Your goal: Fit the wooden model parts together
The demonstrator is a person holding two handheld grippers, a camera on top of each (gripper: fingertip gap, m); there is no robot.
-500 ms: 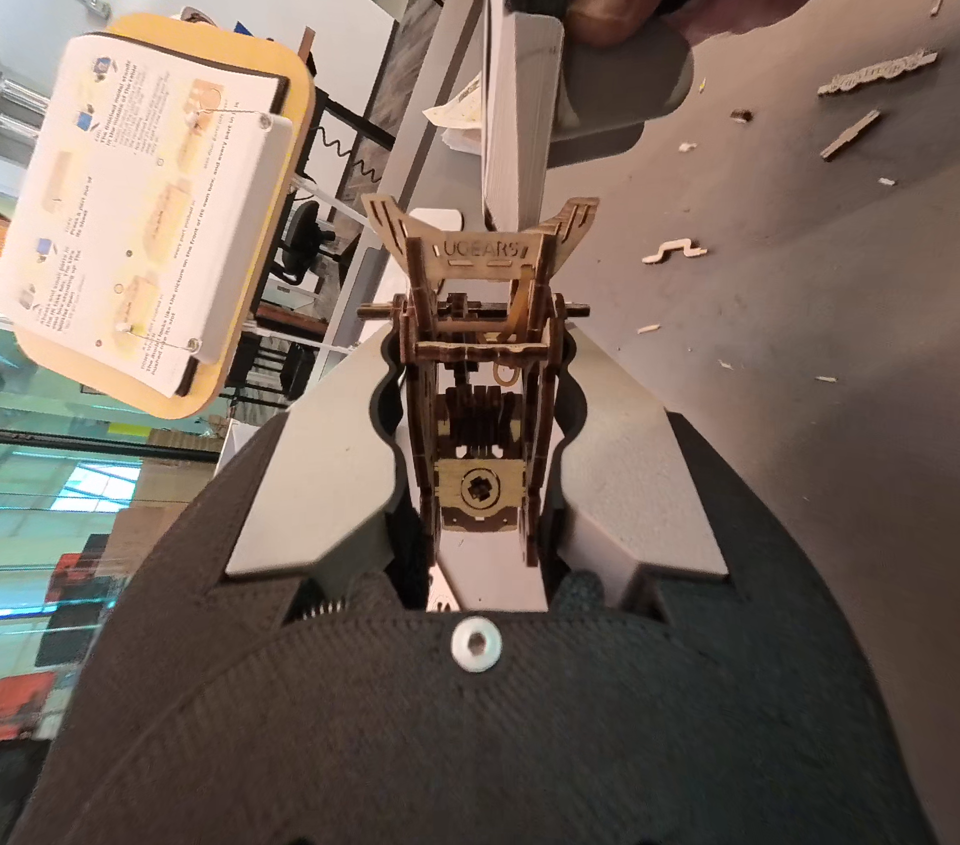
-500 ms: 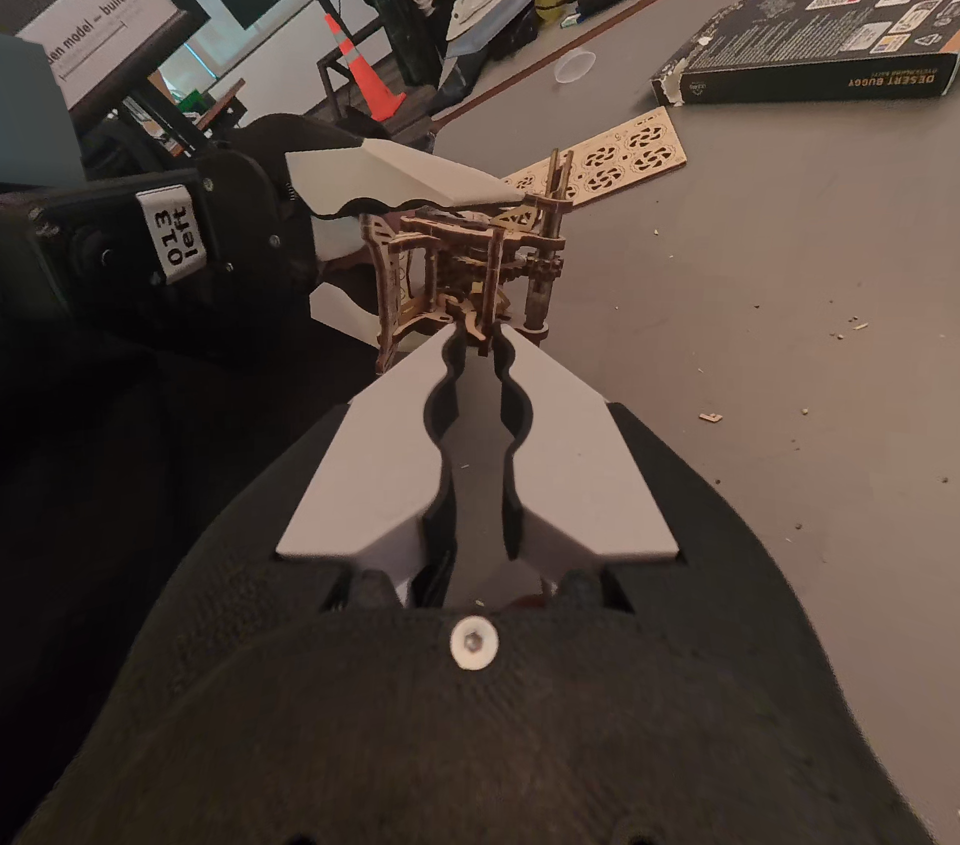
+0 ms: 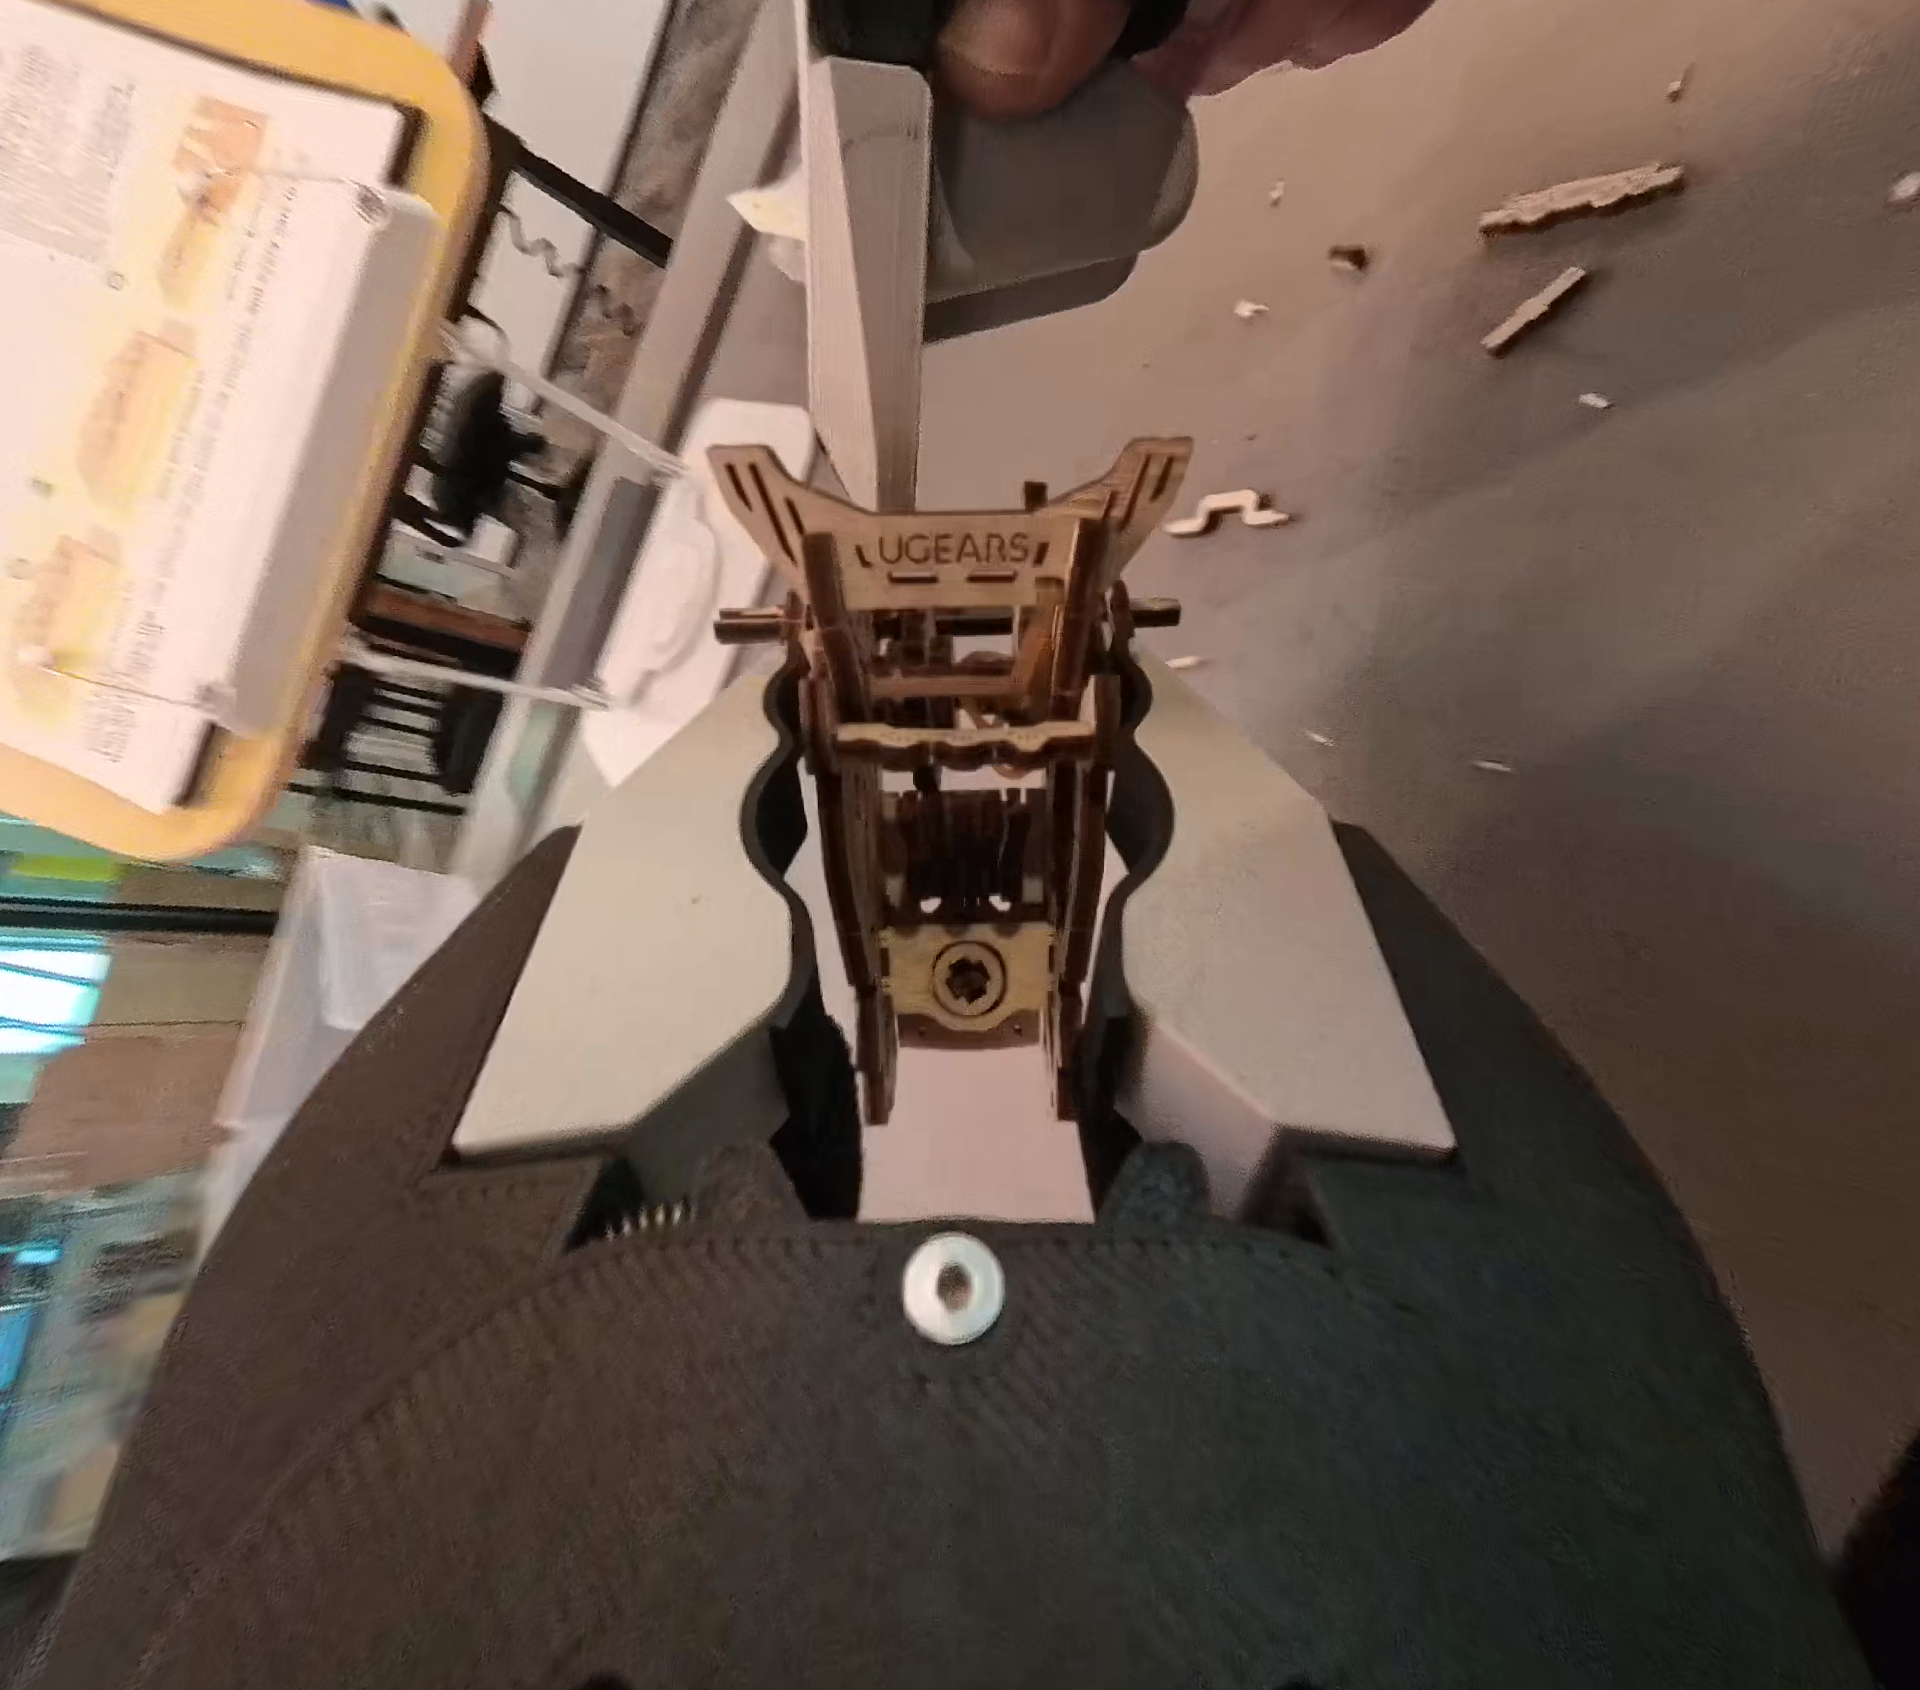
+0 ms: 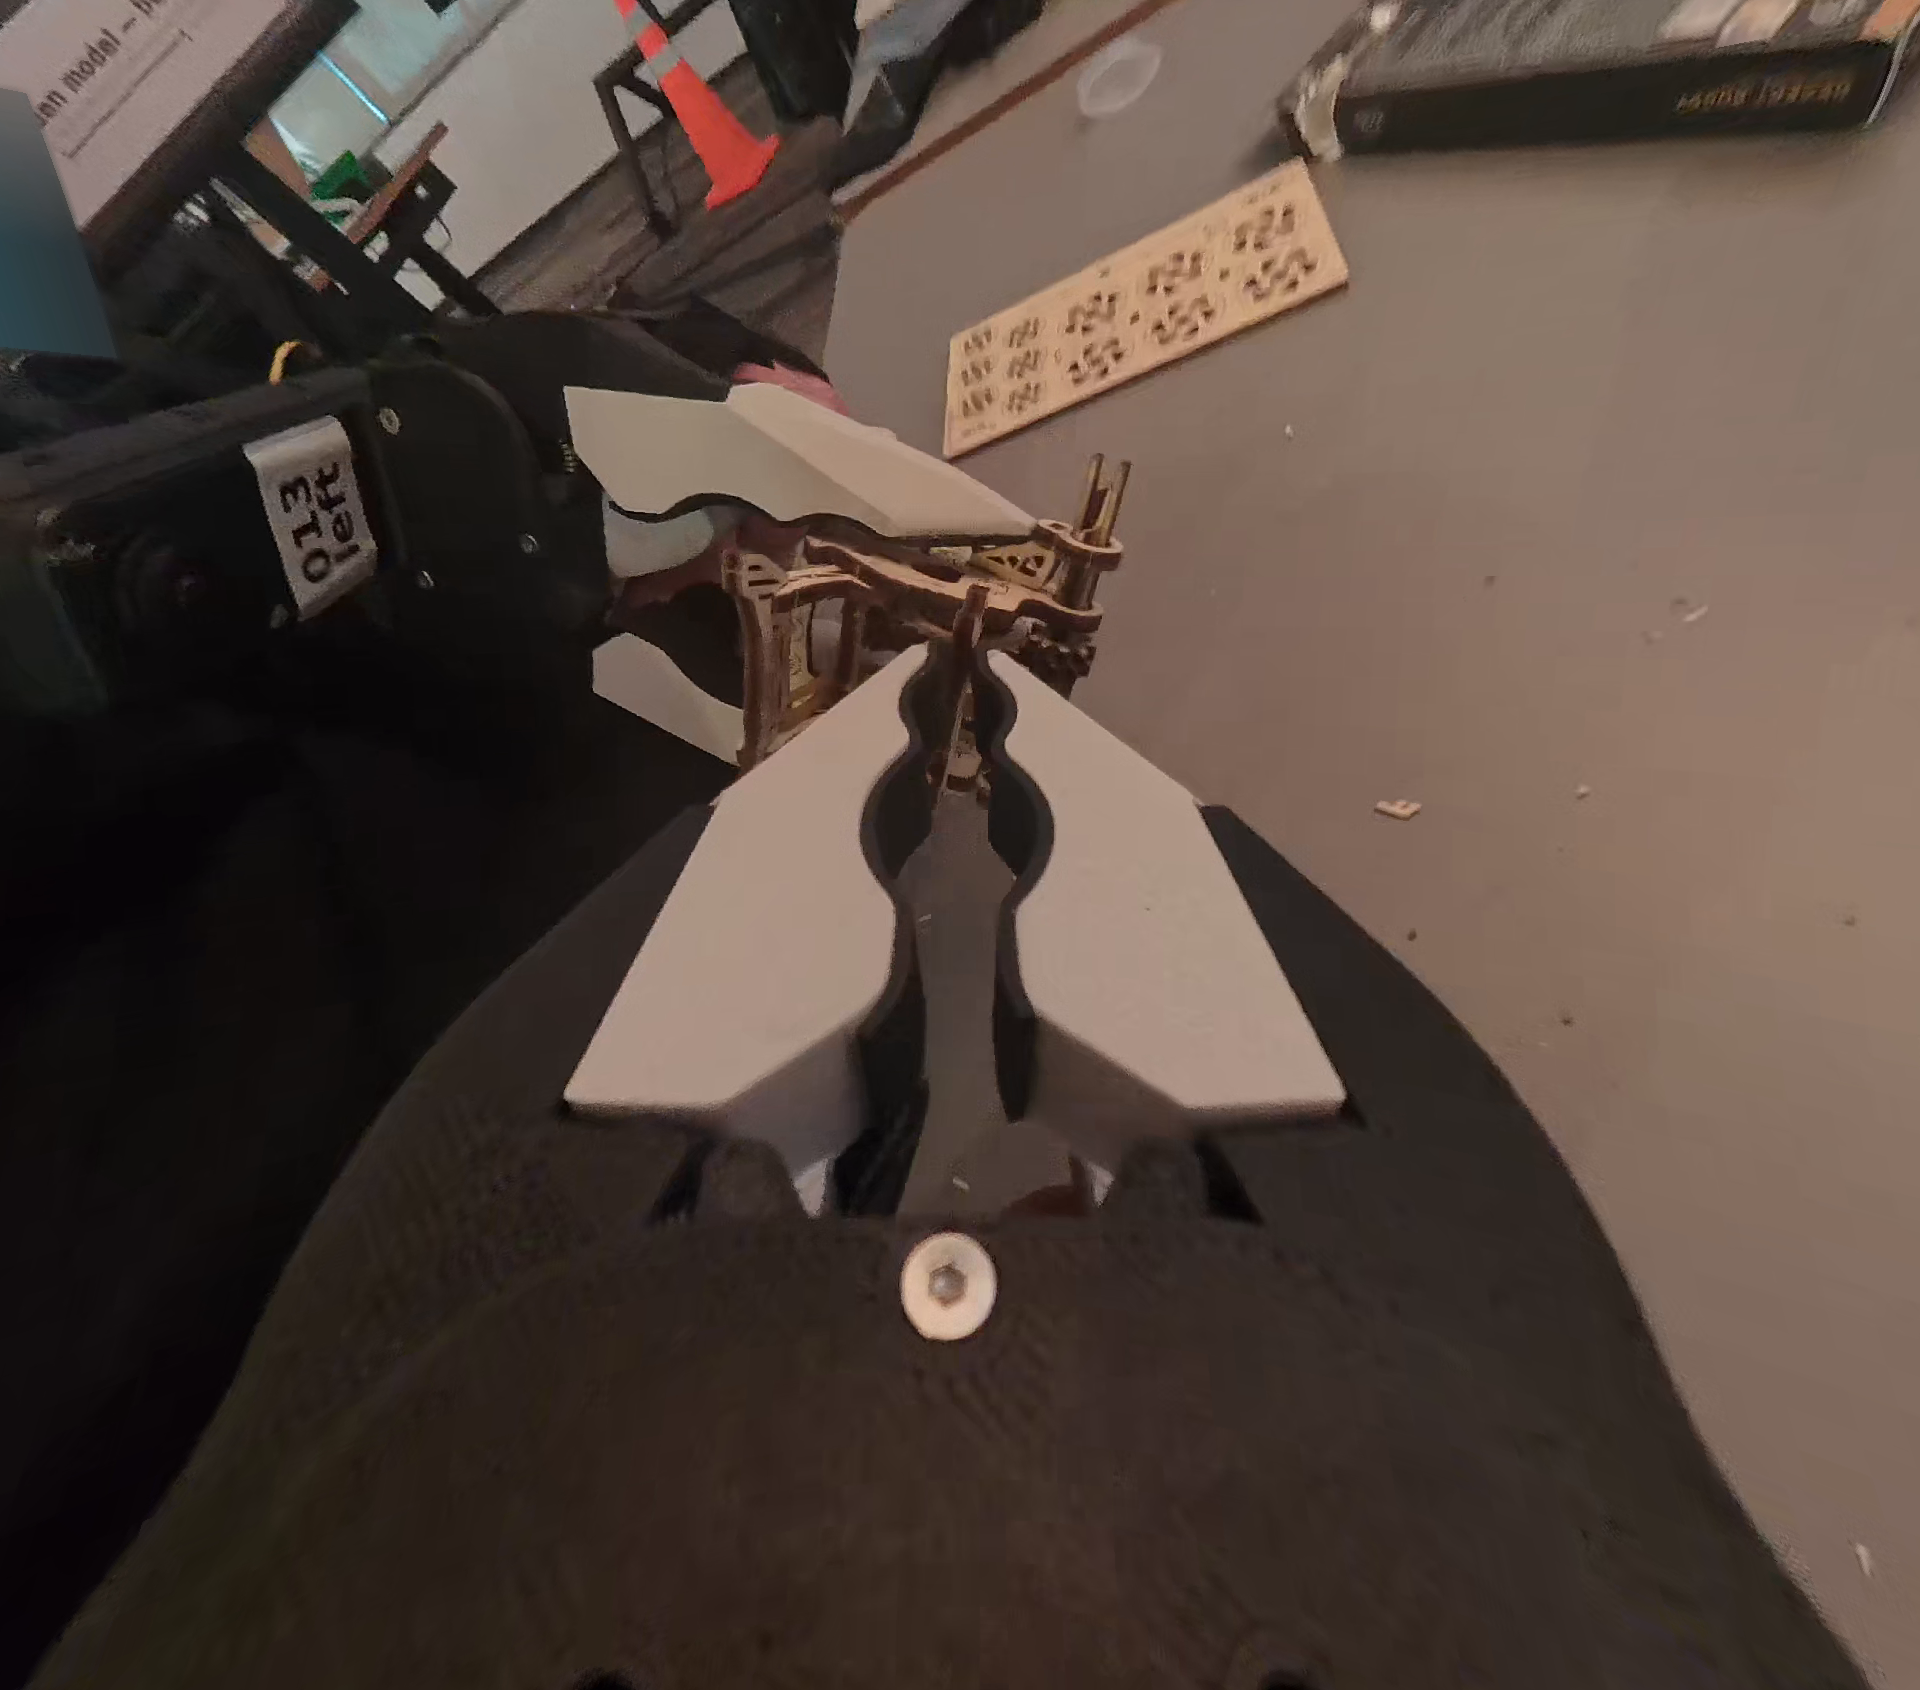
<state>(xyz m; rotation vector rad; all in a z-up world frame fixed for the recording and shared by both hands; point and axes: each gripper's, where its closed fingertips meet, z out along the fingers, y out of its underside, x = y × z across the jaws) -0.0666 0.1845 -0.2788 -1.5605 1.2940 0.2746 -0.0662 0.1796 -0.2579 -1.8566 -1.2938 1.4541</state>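
Evidently to steady it for fitting, the left gripper (image 3: 961,767) was clamped on the wooden model (image 3: 956,767) at frame centre, while the right gripper (image 4: 961,684) pinched a thin upright part of it. At upper right lay a parts sheet (image 4: 1143,310) and dark box (image 4: 1621,40), well apart, obstructing nothing.

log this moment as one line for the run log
left gripper: shut on wooden model | right gripper: shut on thin wooden part at the model's side | parts sheet, kit box: on table
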